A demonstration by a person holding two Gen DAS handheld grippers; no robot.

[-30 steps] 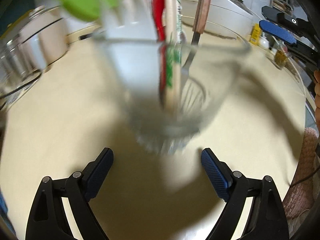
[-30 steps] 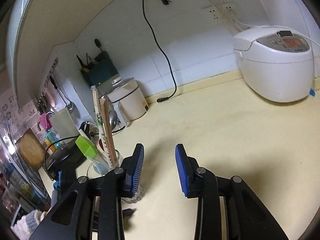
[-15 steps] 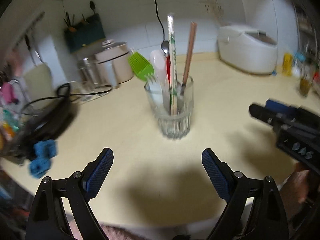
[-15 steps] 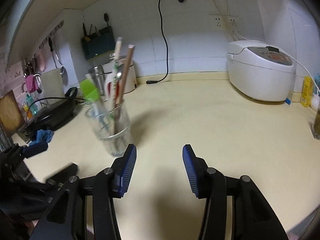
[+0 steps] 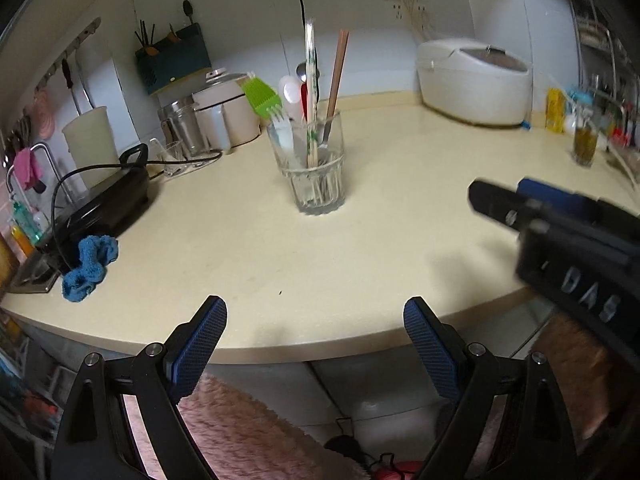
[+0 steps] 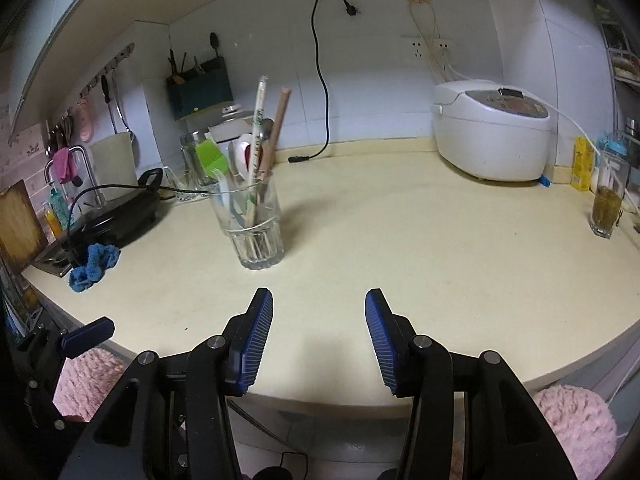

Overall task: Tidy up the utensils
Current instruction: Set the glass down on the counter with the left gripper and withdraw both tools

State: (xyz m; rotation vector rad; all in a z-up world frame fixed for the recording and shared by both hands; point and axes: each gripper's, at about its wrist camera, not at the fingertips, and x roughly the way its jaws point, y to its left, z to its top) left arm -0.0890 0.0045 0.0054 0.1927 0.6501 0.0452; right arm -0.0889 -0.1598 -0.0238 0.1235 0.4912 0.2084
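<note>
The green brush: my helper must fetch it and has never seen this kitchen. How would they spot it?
On the cream countertop, left of the white rice cooker, stands a clear glass tumbler full of utensils. The green brush leans out of its left side, the only bright green, comb-like head among pale sticks.

White rice cooker (image 6: pixel 492 130) against wall; blue cloth (image 6: pixel 94 266) beside black appliance (image 6: pixel 114 212).

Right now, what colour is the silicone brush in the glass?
Bright green silicone brush, clearest in the left wrist view.
</note>
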